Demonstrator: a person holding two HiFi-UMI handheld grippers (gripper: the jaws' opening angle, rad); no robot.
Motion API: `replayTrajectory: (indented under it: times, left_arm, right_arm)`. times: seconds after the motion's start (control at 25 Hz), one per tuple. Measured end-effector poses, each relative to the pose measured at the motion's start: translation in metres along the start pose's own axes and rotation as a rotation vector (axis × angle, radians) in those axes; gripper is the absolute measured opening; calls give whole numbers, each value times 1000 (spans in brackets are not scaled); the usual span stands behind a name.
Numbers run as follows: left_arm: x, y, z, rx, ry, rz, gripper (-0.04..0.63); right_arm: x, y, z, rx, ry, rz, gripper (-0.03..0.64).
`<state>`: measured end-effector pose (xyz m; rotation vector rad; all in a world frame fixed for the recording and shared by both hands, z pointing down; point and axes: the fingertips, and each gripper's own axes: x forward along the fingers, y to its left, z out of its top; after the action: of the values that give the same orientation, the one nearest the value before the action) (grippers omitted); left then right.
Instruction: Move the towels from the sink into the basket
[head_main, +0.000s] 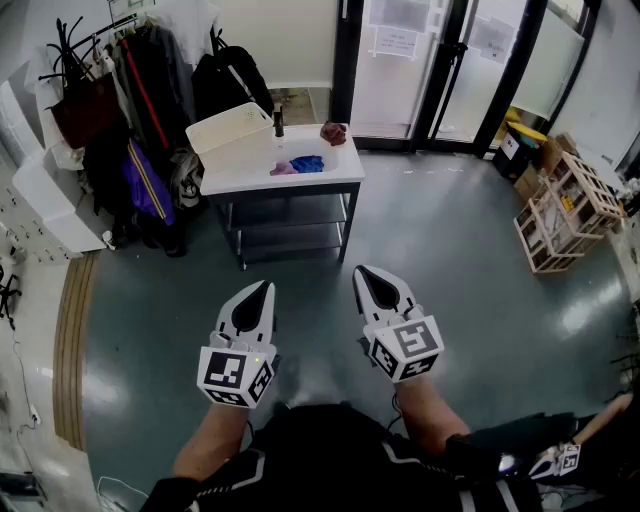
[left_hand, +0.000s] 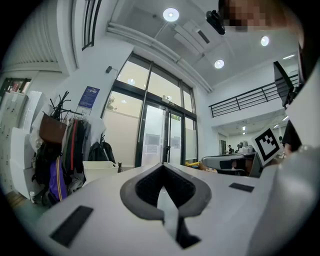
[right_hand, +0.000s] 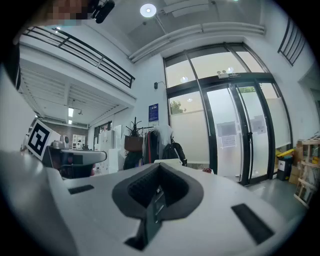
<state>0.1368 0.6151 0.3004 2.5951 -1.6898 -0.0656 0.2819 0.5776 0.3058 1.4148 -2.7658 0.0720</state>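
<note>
With the left gripper (head_main: 265, 291) and right gripper (head_main: 363, 274) both closed and empty, the towels (head_main: 305, 163) lie in the sink (head_main: 334, 160) well ahead, about midway between the two, with the basket (head_main: 236, 136) at their left.

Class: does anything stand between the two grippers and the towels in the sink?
Nothing visible does. Only bare floor separates the left gripper and right gripper from the table; the towels lie uncovered in the sink.
</note>
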Motion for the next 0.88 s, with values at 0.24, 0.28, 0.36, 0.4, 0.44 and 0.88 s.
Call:
replayTrajectory:
  times: [0.24,0.28,0.36,0.4,0.44,0.88]
  left_arm:
    - [1,5,-3,-7,14,0,2]
    - [1,7,-2,-9,14,0,2]
    - [0,9,-2,-11,12,-1,2]
    - [0,11,-2,-12,10,-2,2]
    - [0,12,-2,-13,9,-3,2]
    - [1,30,-1,-55,16,-53,2]
  right_arm:
    - [5,2,-2,2,8,0,2]
    - [5,2,-2,5,9,-3,2]
    - [6,3,-2,6,9,-11,2]
    - [6,3,-2,6,6,-14,2]
    - [6,4,-2,7,1,-15,2]
    - [25,19,-1,46,-2,-7,2]
